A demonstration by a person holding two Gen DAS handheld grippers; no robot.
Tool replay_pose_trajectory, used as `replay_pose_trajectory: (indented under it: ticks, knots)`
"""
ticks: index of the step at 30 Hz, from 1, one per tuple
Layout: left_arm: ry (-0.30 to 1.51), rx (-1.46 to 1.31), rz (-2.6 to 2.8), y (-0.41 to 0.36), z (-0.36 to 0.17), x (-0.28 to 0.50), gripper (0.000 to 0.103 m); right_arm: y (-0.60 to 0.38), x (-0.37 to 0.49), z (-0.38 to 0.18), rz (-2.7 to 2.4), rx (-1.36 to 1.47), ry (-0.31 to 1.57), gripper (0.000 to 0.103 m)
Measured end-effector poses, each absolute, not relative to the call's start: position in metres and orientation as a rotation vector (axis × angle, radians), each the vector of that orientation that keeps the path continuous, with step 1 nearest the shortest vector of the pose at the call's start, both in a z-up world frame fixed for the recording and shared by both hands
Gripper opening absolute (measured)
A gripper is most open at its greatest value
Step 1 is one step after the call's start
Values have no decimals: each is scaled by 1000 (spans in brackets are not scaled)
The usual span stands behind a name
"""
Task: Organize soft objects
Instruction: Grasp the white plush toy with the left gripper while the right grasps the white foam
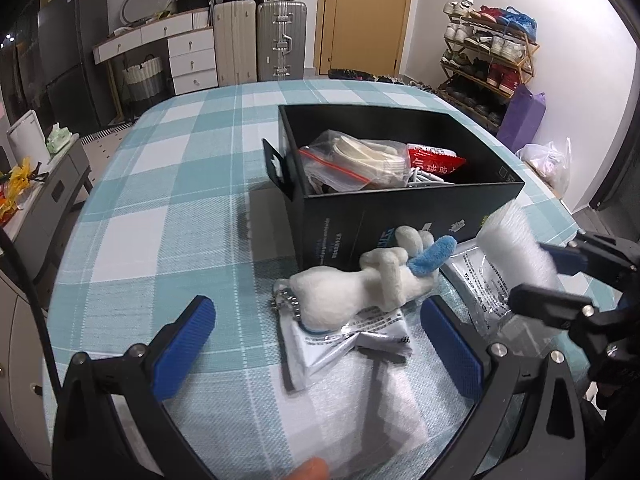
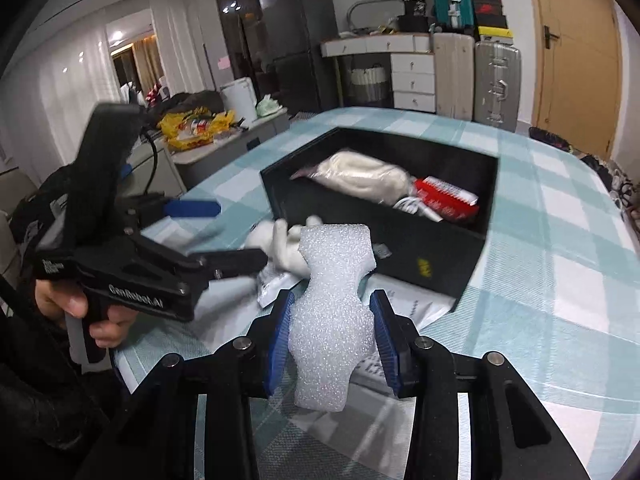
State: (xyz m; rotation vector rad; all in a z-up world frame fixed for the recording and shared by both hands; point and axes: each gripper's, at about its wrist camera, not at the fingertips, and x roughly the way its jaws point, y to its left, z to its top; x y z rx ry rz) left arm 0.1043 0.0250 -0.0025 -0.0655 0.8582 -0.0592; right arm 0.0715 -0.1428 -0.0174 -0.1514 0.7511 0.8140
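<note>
A white plush toy (image 1: 360, 286) with a blue part lies on silver foil packets (image 1: 340, 344) just in front of an open black box (image 1: 400, 208). My left gripper (image 1: 316, 332) is open, its jaws wide on either side of the toy and packets. My right gripper (image 2: 332, 320) is shut on a white foam piece (image 2: 332, 300) and holds it above the table near the box (image 2: 432, 248). In the left wrist view the foam piece (image 1: 516, 244) and the right gripper (image 1: 560, 280) show at the right. The box holds a bagged white item (image 2: 364, 178) and a red packet (image 2: 444, 198).
The table has a teal and white checked cloth (image 1: 160, 216). A clear plastic packet (image 1: 480, 280) lies by the box. Suitcases (image 1: 280, 40), drawers and a shoe rack (image 1: 488, 60) stand beyond the table. The left gripper (image 2: 212, 232) and the hand holding it show at left in the right wrist view.
</note>
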Motion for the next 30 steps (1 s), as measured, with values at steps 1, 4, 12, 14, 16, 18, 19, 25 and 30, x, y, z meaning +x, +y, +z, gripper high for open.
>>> replay_pose_trajectory:
  ticks: [1,4,12,14,16,18,19,25,30]
  knots:
    - [860,-66,-58,24,-3,105,103,-145,73,-16,807,-146,748,40]
    - [869,-89,-66,24,-6,112,103,-149,75,-14,802,-136,744,39]
    - [903,-166,-137,22,-13,123,82,-148,75,-15,799,-134,741,40]
    - [889,-160,-144,21,-12,122,80,-149,76,-16,796,-132,742,40]
    - [883,-145,-146,19,-12,120,77,-150,76,-17,793,-131,744,40]
    - [876,-126,-147,17,-12,119,75,-149,77,-17,791,-130,744,40]
    - [872,-120,-143,16,-11,119,72,-149,76,-18,792,-130,745,40]
    - [838,-117,-140,20,-7,115,47,-149,75,-18,794,-131,743,39]
    - [815,-117,-142,21,-3,110,42,-150,72,-18,793,-130,738,39]
